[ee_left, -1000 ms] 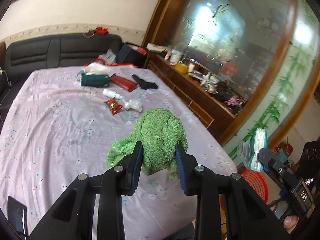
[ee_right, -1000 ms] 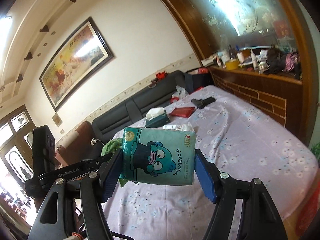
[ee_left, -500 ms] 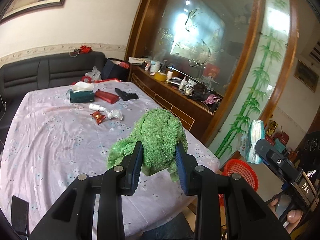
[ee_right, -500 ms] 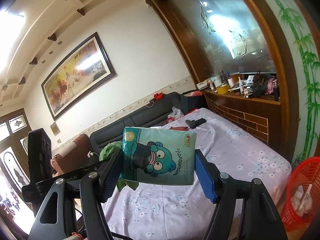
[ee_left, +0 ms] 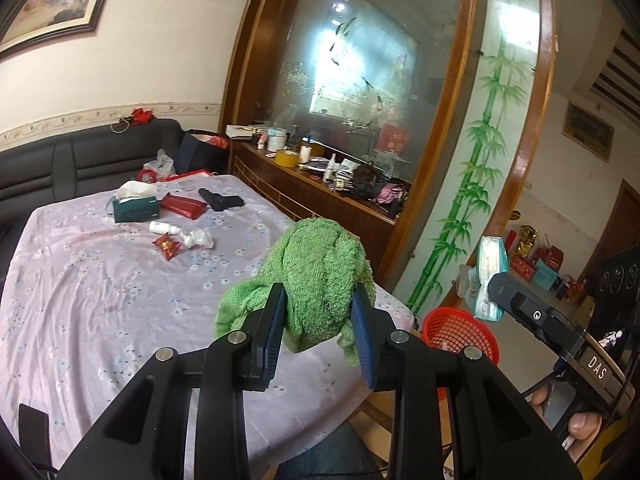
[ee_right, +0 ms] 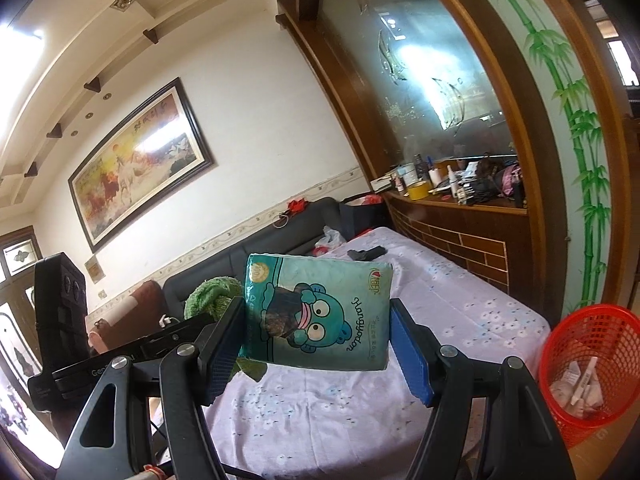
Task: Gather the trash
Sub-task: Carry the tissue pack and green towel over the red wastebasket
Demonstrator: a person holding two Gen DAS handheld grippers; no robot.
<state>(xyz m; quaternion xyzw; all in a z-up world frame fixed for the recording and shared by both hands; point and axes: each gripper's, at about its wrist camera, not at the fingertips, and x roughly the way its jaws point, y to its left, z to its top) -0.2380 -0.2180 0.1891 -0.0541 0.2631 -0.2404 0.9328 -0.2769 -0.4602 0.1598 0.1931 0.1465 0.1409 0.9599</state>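
Nubby green cloth (ee_left: 320, 276), glossy tissue pack (ee_right: 320, 316)

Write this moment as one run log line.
left tool: shut on green towel | right tool: shut on tissue pack | red basket: floor, beside table

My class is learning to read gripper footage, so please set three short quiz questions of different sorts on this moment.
1. True or false: the left gripper has its jaws shut on the green towel.
2. What does the right gripper hold? A) red packet B) teal tissue pack C) white bottle
3. Fill in: the red basket stands on the ____ beside the table.

Key: 1 true; 2 B; 3 floor.
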